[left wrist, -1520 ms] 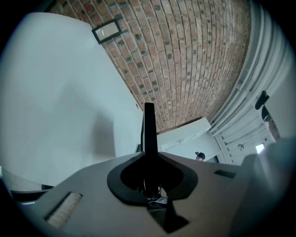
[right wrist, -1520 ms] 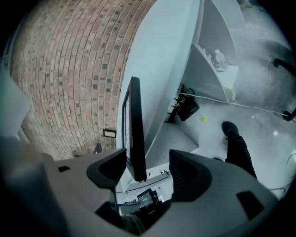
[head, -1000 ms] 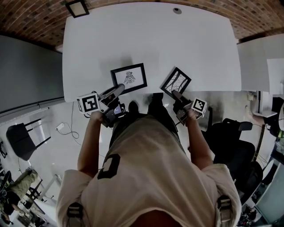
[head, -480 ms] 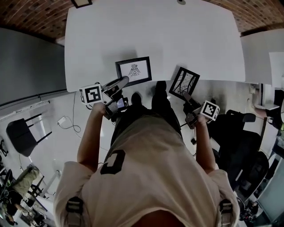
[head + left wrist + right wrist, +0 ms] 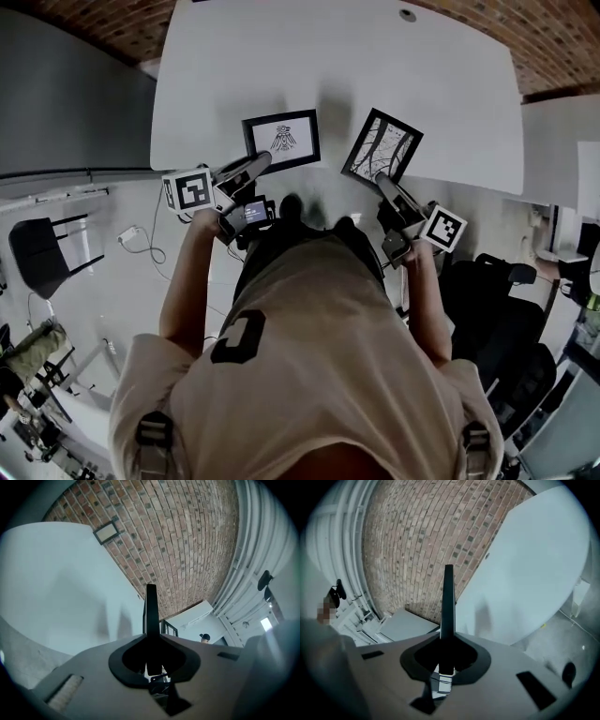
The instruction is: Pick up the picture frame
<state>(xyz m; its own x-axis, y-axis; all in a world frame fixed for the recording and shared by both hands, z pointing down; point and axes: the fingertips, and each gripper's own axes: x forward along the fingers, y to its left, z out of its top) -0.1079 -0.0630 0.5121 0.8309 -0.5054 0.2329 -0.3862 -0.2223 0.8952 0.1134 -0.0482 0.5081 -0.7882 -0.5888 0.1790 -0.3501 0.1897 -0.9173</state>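
While the person (image 5: 309, 356) stands at the near edge of the white bench (image 5: 422, 75), each of the 2 grippers has 1 picture frame.

The left gripper (image 5: 258, 165) has its jaws narrow, clamped on the lower left corner of the left picture frame (image 5: 281, 141), which has a black border and a pale print with a dark drawing. This frame faces up, over the near edge of the bench. Contact with the bench surface: cannot tell. In the left gripper view the left picture frame (image 5: 151, 613) shows edge-on, a thin dark strip pinched between the 2 jaws. The bench is to its left and a brick wall (image 5: 187, 536) behind.

The right gripper (image 5: 382, 180) has jaws that have just been closing. They are now narrow and grip the lower edge of the right picture frame (image 5: 382, 145). This frame sits rotated, 1 corner toward the far side, and a soft shadow lies on the bench beyond it. In the right gripper view the right picture frame (image 5: 448, 602) is a thin dark strip between the jaws, with the bench to its right.

The 2 frames are near each other, not touching. The left marker cube (image 5: 187, 191) and the right marker cube (image 5: 442, 228) each sit at the rear of their gripper.
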